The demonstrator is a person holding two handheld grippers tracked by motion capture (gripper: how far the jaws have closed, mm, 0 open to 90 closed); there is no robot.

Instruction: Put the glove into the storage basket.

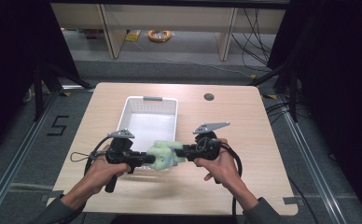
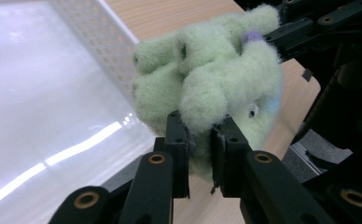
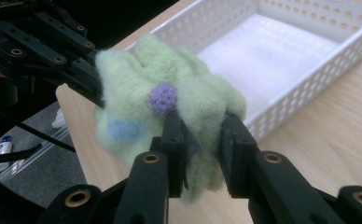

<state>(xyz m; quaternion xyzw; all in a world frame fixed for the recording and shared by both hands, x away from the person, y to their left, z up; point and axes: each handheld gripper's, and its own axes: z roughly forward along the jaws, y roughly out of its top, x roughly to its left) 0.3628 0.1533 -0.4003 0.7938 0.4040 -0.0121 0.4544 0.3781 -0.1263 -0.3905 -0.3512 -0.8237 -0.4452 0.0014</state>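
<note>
Green fuzzy cloth held between both grippers

The left gripper (image 1: 144, 159) and right gripper (image 1: 181, 151) each clamp the fuzzy green cloth (image 1: 163, 154) above the bench (image 1: 244, 140), at 6 o'clock of the white basket (image 1: 128, 109).

A: The green toy (image 2: 207, 84)?
B: Fuzzy, matt fleece with a knitted purple dot (image 3: 163, 97).
A: The basket (image 1: 137, 105)?
B: White perforated plastic with a glossy floor. The worktop (image 1: 244, 140) looks like smooth pale wood; the tongs (image 2: 200, 154) are matt black.

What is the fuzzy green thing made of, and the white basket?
Green bundle: looks like soft fleece or fluffy knit, matte and fuzzy, with a small purple bobble.
White basket: probably hard plastic, with walls full of small holes and a smooth floor that shines.
</note>
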